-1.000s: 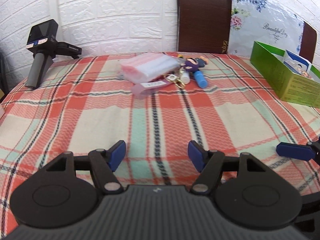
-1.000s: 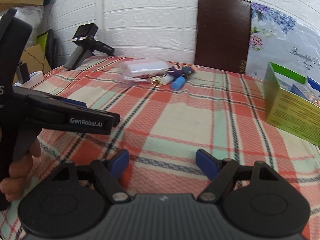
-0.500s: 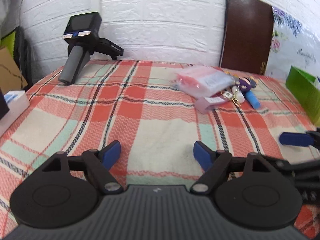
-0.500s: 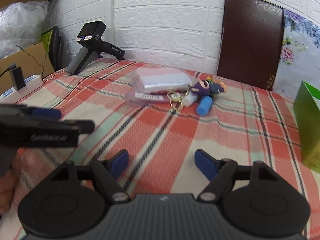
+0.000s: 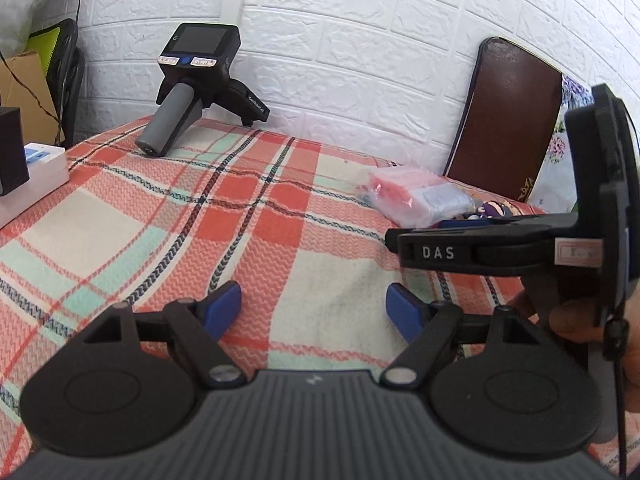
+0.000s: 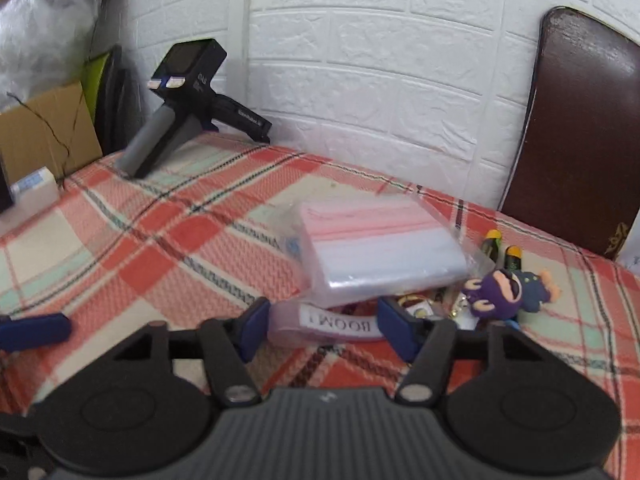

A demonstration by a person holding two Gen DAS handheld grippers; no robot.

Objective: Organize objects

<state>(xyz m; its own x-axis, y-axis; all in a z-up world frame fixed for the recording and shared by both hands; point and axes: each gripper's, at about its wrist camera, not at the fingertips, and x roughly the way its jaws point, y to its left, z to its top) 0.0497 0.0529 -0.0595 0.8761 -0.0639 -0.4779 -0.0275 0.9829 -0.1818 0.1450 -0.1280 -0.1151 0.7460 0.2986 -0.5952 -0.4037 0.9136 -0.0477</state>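
Pink tag (image 6: 340,326) now between the closing right tool (image 6: 320,330), not yet gripped; left tool (image 5: 314,308) released.

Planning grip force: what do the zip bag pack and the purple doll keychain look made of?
Zip bag pack: thin clear glossy plastic film, apparently; it shines and wrinkles, with pink seal strips showing through. Purple doll keychain: looks like matte soft rubber or vinyl, moulded and rounded; exact material uncertain.

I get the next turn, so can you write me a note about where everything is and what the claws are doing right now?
Left claw: open, nothing in it, low over the checked cloth.
Right claw: closing around the pink key tag; pads not pressing yet.
Things: bag stack, purple doll keychain and two batteries, all bunched near the wall.
Done: nothing looks sorted so far.
Left: grab the tag, then put away the whole pile.
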